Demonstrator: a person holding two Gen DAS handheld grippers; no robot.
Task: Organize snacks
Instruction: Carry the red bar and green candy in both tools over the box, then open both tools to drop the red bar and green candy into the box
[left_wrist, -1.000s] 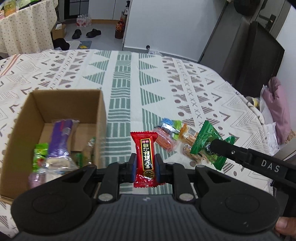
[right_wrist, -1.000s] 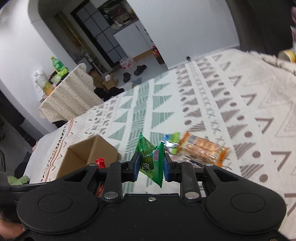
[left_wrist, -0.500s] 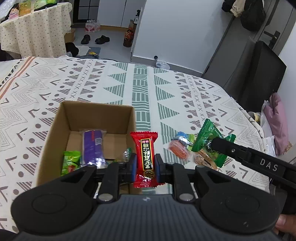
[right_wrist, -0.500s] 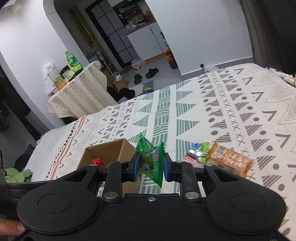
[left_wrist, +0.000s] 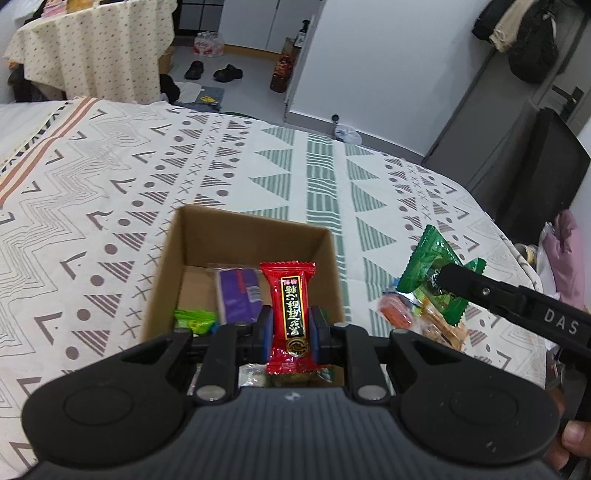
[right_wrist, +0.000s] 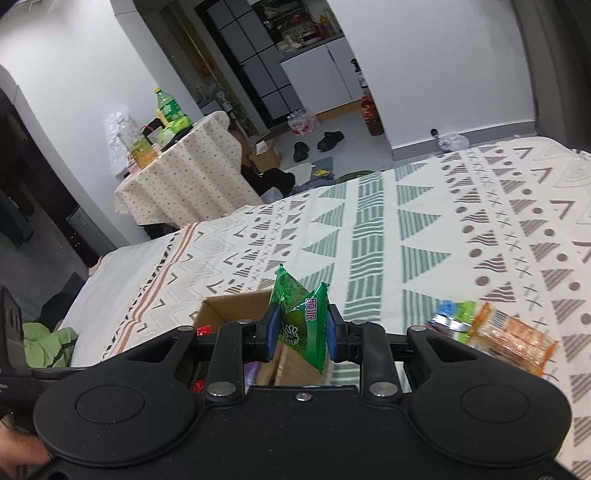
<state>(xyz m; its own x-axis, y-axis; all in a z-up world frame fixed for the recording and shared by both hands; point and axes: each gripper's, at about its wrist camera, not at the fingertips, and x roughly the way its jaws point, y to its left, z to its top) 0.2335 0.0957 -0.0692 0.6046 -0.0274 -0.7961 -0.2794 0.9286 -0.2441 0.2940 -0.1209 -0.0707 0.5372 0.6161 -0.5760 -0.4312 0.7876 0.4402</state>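
While the left claw (left_wrist: 290, 329) hangs over the cardboard box (left_wrist: 192, 254), it is squeezed tight on a red candy pack (left_wrist: 289, 306) that stands up between its two blue pads. In this left view the box sits on the bed (left_wrist: 110, 177), which has a patterned cover, and inside the box lie a purple pack (left_wrist: 238, 295) and a small green pack (left_wrist: 194, 319). Just beside the box, toward the right edge of the bed, a little pile of loose snacks (left_wrist: 424, 317) waits. The right claw comes in above that pile with a green pack (left_wrist: 428, 266). In the right view, the right claw (right_wrist: 301, 334) is pressed shut on the green pack, which sticks up and is a bit bent. The box is right in front of it and partly hidden. The loose snacks lie to its right. I think this is the drop step: the red candy looks ready to go in. Next the left claw should open over the box so the candy falls inside, not on the rim. Then the green pack needs to move over the box too.
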